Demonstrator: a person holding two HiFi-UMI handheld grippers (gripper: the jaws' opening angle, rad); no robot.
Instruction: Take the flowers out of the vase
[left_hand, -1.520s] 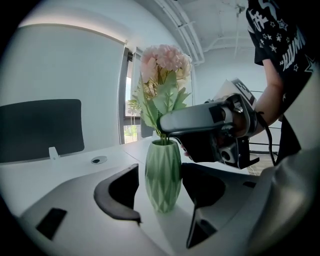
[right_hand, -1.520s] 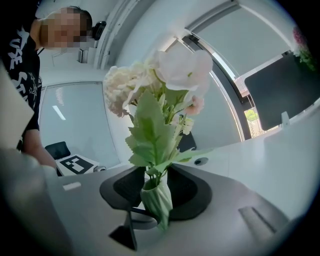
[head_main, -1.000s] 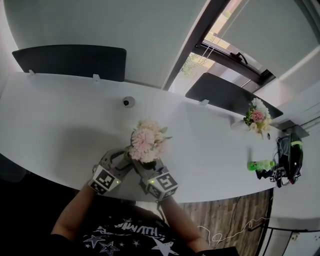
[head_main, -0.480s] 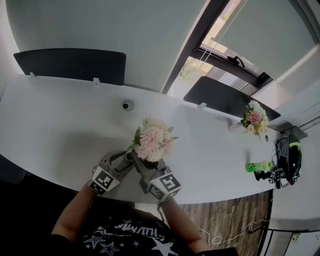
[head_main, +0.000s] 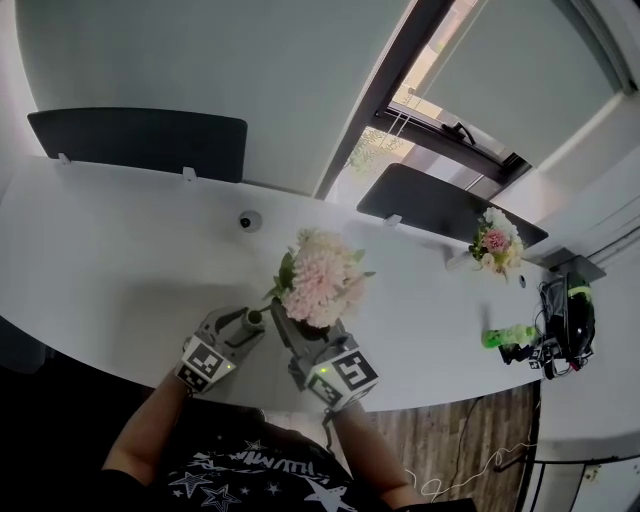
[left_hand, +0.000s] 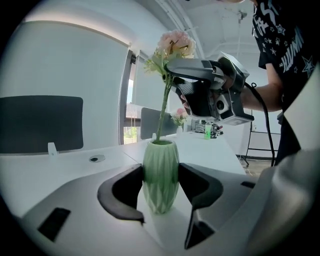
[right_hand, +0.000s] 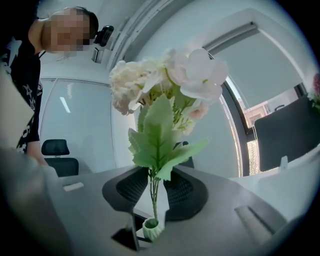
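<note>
1. My left tool (left_hand: 161, 172) clamps the vase (left_hand: 160, 196), pinning it to the worktop (left_hand: 65, 170)
2. My right tool (right_hand: 156, 187), jaws just closing narrower on the stems (right_hand: 153, 199), holds the flowers (right_hand: 167, 90) for pulling; their ends sit below it, in the vase

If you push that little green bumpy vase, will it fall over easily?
Probably, yes: the green ribbed vase is tall and narrows to a small foot. The left gripper clamping both sides likely steadies it. It looks hard, so it may be breakable.

I'm in an office: long white desk (head_main: 100, 250), dark desk dividers (head_main: 140, 145), cable grommet (head_main: 249, 221), swivel chair (right_hand: 56, 149), big window (head_main: 470, 90).
</note>
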